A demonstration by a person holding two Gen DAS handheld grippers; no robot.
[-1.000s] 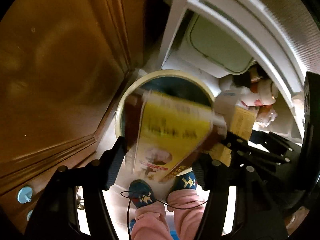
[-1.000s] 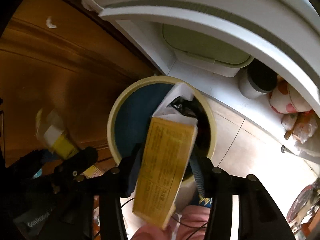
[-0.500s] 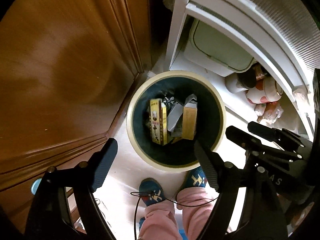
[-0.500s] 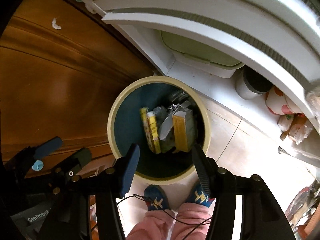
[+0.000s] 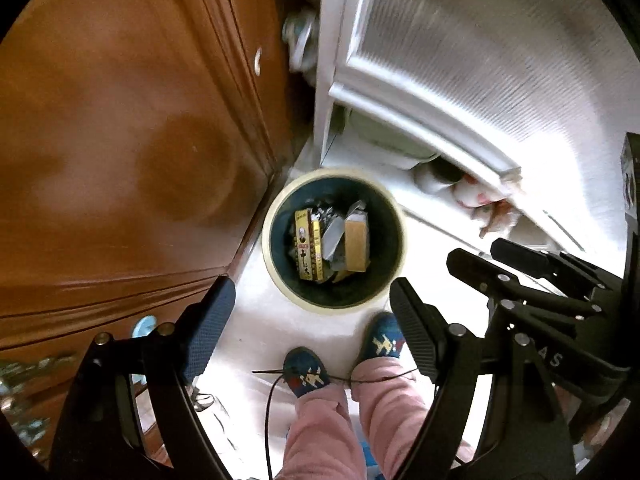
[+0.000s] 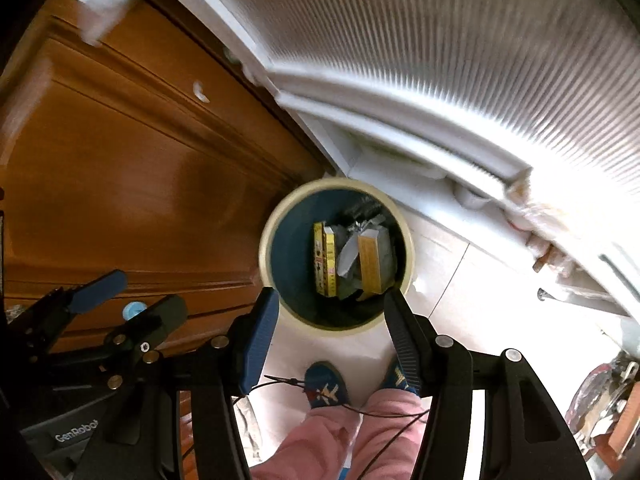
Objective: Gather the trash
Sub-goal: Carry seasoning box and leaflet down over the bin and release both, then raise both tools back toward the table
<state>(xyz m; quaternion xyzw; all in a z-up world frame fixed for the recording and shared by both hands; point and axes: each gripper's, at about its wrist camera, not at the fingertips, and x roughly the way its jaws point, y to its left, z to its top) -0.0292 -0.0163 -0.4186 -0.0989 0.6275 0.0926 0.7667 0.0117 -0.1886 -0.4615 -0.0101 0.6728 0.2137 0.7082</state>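
Cream-rimmed and dark blue inside, the round bin [image 5: 334, 246] stands on the pale floor tiles [image 5: 256, 332] in the corner between the brown wooden cabinet [image 5: 120, 152] and the white ribbed door [image 5: 460, 52]. Inside it lie two yellow cartons: a yellow box with red print [image 5: 308, 245] on its edge at about nine o'clock of the bin's middle, and a plainer ochre box [image 5: 356, 246] at three o'clock, with crumpled grey wrapping [image 5: 333, 236] between them. The left gripper [image 5: 310, 316] hangs above the floor with its jaws spread wide and nothing between them; the right gripper [image 6: 330, 328] is likewise released and empty, its fingers framing the bin's near rim. Below both, at six o'clock, show pink trouser legs [image 5: 348, 420] and blue patterned slippers [image 5: 306, 372]. Only the left wrist view catches the blurred items under the door's lower edge at two o'clock; only the right wrist view shows the clutter at the far lower right, too blurred to name
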